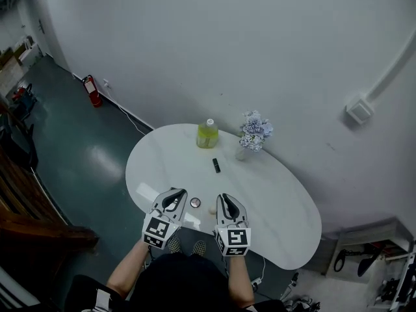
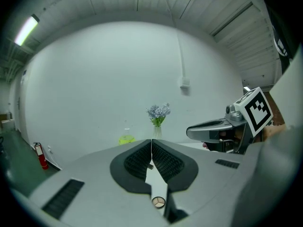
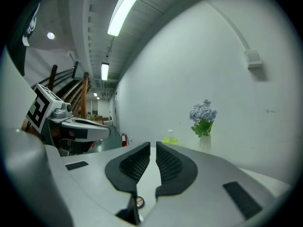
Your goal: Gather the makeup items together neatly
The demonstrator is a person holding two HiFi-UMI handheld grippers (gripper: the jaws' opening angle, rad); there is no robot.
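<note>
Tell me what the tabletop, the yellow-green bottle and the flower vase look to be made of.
Tabletop: white, smooth, semi-gloss, with soft light reflections; stone or laminate, cannot tell. Yellow-green bottle: translucent, likely plastic, liquid tint showing through, pale cap. Vase: clear, probably glass; the table shows through it.

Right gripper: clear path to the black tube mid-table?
Probably yes. Only bare table lies between the right gripper and the black tube; its empty jaws stand barely apart and must widen.
</note>
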